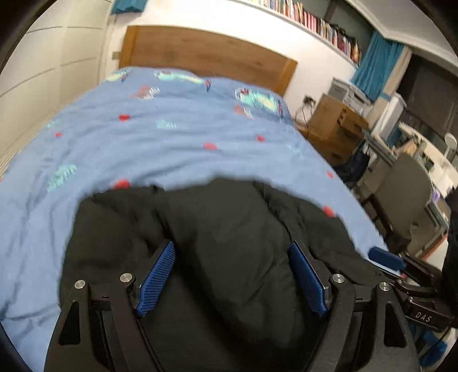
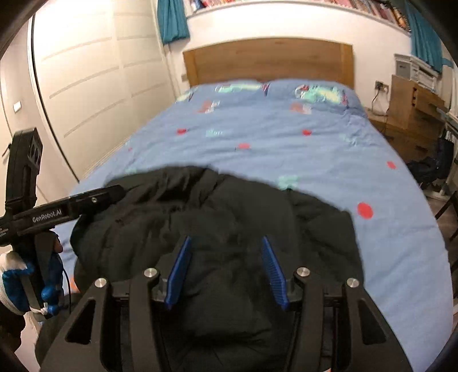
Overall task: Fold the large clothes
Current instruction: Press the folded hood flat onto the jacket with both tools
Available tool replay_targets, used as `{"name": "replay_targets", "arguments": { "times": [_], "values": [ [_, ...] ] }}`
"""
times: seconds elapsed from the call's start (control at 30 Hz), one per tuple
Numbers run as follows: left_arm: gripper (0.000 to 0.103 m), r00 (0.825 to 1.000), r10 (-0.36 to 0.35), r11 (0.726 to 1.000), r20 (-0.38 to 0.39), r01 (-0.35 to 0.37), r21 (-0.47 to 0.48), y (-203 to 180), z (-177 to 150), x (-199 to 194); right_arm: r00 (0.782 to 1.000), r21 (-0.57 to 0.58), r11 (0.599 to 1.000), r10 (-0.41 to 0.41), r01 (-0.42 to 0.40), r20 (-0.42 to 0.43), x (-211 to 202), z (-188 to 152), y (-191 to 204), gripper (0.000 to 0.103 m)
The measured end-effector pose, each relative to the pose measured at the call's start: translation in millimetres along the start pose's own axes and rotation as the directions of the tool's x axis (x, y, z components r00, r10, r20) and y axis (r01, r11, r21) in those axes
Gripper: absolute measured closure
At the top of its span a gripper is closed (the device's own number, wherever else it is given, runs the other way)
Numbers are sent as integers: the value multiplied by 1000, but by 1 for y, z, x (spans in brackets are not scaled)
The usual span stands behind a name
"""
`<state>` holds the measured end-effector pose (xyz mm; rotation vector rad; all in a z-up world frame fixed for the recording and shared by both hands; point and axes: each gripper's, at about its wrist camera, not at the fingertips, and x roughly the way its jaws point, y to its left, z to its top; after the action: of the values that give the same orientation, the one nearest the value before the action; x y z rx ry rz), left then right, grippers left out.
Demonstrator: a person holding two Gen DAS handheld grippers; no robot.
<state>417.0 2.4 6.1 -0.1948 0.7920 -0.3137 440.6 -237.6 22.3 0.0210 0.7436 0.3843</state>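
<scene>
A bulky black padded jacket (image 1: 223, 234) lies bunched at the near end of a bed with a blue patterned duvet (image 1: 171, 137). My left gripper (image 1: 233, 249) hovers over the jacket, jaws wide open with cloth showing between the blue pads, nothing gripped. In the right wrist view the same jacket (image 2: 229, 217) lies on the duvet (image 2: 286, 143). My right gripper (image 2: 226, 243) is open above the jacket's middle. The left gripper's body (image 2: 71, 206) shows at the left; the right gripper's fingertip (image 1: 386, 259) shows at the right in the left wrist view.
A wooden headboard (image 2: 269, 60) stands at the far end. White wardrobe doors (image 2: 94, 85) run along the left. A wooden bedside cabinet (image 1: 335, 126), a chair (image 1: 400, 194) and cluttered desk are on the right. Book shelf (image 1: 315, 23) above.
</scene>
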Motion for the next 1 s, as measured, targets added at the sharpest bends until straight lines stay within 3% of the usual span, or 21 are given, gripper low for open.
{"name": "replay_targets", "arguments": {
  "times": [0.13, 0.37, 0.5, 0.77, 1.0],
  "values": [
    [23, 997, 12, 999, -80, -9, 40, -4, -58, 14, 997, -35, 999, 5, -8, -79, 19, -42, 5, 53],
    [22, 997, 3, 1000, -80, -2, 15, -9, -97, 3, 996, -45, 999, 7, -11, -85, 6, -92, 1, 53],
    [19, 994, 21, 1000, -103, -19, 25, -7, -99, 17, 995, -73, 997, -10, 2, -103, 12, -99, -3, 53],
    [14, 991, 45, 998, -127, -39, 53, -4, -101, 47, 988, 8, 1000, 15, -14, -154, 66, -104, -29, 52],
    [14, 993, 33, 999, -114, -29, 35, -10, -93, 20, 986, 26, 1000, 9, -5, -165, 56, -94, -25, 50]
  ]
}}
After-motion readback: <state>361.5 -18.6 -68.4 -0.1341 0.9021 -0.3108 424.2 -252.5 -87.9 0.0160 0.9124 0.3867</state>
